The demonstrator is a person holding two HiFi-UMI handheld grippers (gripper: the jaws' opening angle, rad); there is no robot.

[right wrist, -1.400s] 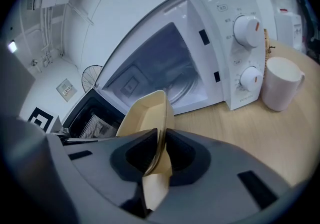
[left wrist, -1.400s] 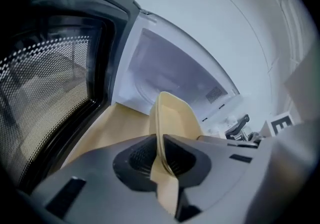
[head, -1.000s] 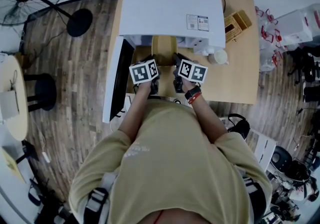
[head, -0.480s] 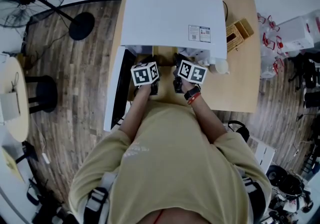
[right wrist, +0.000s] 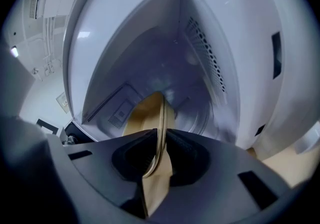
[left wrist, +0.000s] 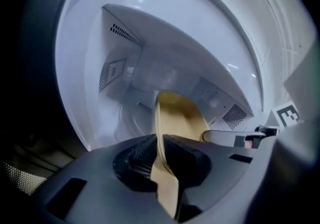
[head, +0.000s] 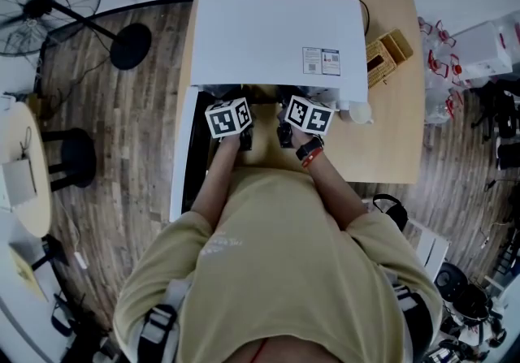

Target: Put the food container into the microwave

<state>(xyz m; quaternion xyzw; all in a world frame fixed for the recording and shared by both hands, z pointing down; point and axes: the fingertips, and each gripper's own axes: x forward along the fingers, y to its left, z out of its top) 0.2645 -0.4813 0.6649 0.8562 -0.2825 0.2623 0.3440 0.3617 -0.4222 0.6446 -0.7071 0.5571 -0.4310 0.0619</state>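
Holding the food container (left wrist: pixel 177 118) in the microwave (head: pixel 276 36) mouth, my left gripper (left wrist: pixel 161 158) and right gripper (right wrist: pixel 159 155) both clamped on its rim; next, I judge: set it down inside, release.

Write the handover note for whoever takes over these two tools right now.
Left tool: shut on the food container at its rim.
Right tool: shut on the opposite rim.
The microwave has its door open; the container is held at the opening, far end inside.
Done: door open, container picked up.
Left: ease it fully in, set it down, open both tools, withdraw.
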